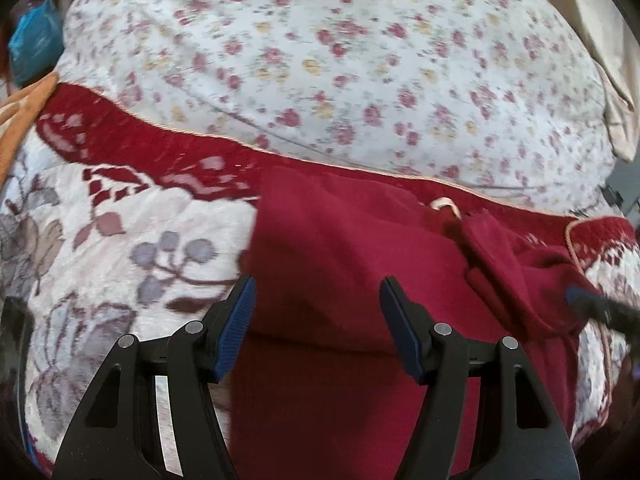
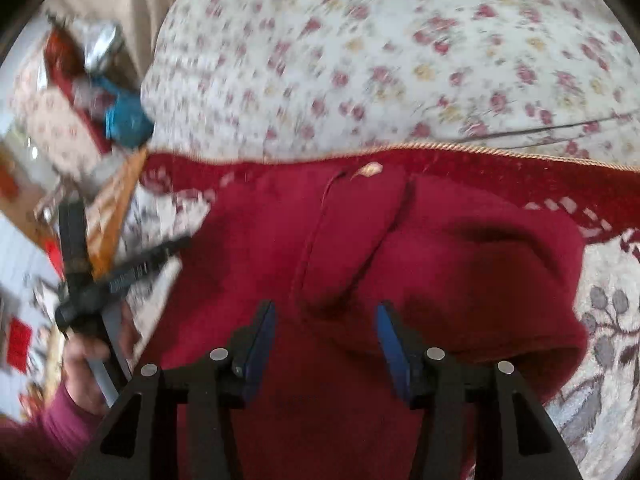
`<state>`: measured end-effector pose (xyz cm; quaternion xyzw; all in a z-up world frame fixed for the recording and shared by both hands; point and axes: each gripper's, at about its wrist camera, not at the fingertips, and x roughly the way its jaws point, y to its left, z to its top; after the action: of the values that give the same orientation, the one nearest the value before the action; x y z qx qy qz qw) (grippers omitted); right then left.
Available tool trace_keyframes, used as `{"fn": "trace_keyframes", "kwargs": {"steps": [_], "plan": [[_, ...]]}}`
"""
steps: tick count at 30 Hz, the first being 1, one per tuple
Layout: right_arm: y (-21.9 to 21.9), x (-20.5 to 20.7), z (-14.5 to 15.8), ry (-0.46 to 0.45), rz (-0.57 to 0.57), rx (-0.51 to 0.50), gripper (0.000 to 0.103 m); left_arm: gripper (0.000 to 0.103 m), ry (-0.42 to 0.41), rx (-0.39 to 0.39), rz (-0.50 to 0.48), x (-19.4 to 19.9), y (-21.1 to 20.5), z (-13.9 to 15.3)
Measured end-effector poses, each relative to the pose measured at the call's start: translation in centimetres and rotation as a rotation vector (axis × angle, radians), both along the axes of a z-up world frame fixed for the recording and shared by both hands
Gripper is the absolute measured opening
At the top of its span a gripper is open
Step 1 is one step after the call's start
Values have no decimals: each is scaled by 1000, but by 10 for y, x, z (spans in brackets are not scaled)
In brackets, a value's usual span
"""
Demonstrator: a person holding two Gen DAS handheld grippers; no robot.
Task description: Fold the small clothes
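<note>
Both sets of fingers spread, gripping nothing: left gripper (image 1: 318, 290) and right gripper (image 2: 326, 314) above red garment (image 1: 340, 248) on patterned blanket (image 1: 120, 248).

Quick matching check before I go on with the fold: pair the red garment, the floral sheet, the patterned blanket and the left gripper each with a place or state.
Things:
1. red garment
2. floral sheet
3. patterned blanket
4. left gripper

Places or states:
A. beyond the blanket's corded edge, at the far side
B. jaws apart, holding nothing, over the garment's left part
C. lying rumpled on the blanket, a pale label showing near its far edge
D. under the garment, cream with grey leaves and a red border

Pairs: 1-C, 2-A, 3-D, 4-B
</note>
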<state>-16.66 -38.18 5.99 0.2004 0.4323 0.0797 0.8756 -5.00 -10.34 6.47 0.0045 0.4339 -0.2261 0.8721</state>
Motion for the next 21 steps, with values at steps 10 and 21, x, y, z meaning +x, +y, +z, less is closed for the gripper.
{"fn": "trace_keyframes", "kwargs": {"steps": [10,21], "plan": [[57,51,-17,5,102,-14,64,64,13,-80,41,6,14,3],[25,-16,12,4,106,-27,67,64,38,-70,-5,-1,6,1]]}}
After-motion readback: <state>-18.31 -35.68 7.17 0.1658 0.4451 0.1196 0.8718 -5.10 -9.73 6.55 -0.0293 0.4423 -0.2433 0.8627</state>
